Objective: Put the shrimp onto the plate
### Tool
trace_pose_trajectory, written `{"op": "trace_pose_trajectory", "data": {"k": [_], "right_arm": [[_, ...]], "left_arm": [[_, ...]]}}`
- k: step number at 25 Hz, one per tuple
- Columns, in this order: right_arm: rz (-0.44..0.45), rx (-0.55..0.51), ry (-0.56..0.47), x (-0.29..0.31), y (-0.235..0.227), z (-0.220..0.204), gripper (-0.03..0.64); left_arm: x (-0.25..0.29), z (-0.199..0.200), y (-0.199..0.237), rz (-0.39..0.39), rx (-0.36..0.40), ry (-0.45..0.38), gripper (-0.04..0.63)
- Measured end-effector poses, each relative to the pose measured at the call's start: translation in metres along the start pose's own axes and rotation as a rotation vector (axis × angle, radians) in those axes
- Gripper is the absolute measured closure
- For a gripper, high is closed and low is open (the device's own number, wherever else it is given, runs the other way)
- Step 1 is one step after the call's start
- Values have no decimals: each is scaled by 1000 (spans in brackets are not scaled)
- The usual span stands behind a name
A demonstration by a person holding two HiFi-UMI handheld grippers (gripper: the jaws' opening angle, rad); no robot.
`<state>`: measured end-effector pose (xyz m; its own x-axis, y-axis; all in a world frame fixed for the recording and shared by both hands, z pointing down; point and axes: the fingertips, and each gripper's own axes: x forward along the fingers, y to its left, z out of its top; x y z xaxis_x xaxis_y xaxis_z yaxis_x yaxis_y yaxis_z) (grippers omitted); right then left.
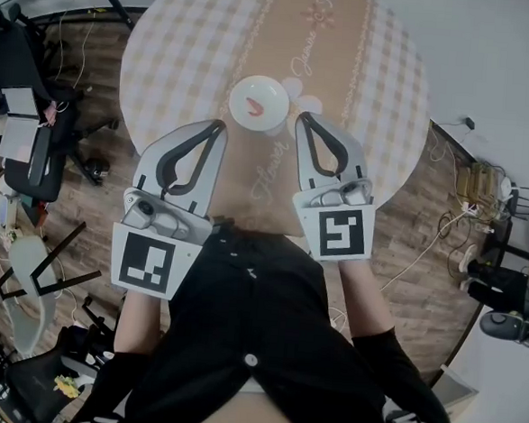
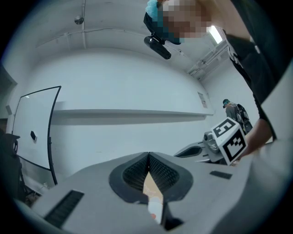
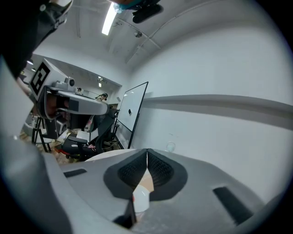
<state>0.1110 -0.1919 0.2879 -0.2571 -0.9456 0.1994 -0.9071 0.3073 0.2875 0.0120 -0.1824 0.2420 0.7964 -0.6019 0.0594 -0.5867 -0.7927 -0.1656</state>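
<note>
The shrimp (image 1: 256, 106), a small pink curl, lies in the middle of the white plate (image 1: 237, 116). The plate sits on the round worktop (image 1: 181, 47), on the tan band of a checked cloth. In the head view the left gripper (image 1: 219, 126) hangs just beside the plate's near left edge. Its jaws are pressed together at the tips with nothing between them, and its own view shows only a sliver of cloth and plate through the loop behind the tips. The right gripper (image 1: 303, 118) is held just beside the plate's right edge, jaws likewise closed tip to tip and empty, with a bit of white plate showing through their gap. A person in a black top (image 1: 264, 342) holds both grippers. A wooden floor (image 1: 409, 216) strewn with cables (image 1: 429, 249) surrounds the worktop, and an office chair (image 1: 34, 154) stands at the left
</note>
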Motion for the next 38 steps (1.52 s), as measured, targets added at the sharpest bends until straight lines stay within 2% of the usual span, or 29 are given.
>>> {"op": "trace_pose_trajectory", "data": {"k": [15,38], "right_arm": [[-32,-3,-66,-17,3,29,614],[-24,-26,-75,-28,8,32,615]], "left_arm": [[-1,7,-1,-14,15,-14,592],[-6,9,-9,-13,20,-24,592]]}}
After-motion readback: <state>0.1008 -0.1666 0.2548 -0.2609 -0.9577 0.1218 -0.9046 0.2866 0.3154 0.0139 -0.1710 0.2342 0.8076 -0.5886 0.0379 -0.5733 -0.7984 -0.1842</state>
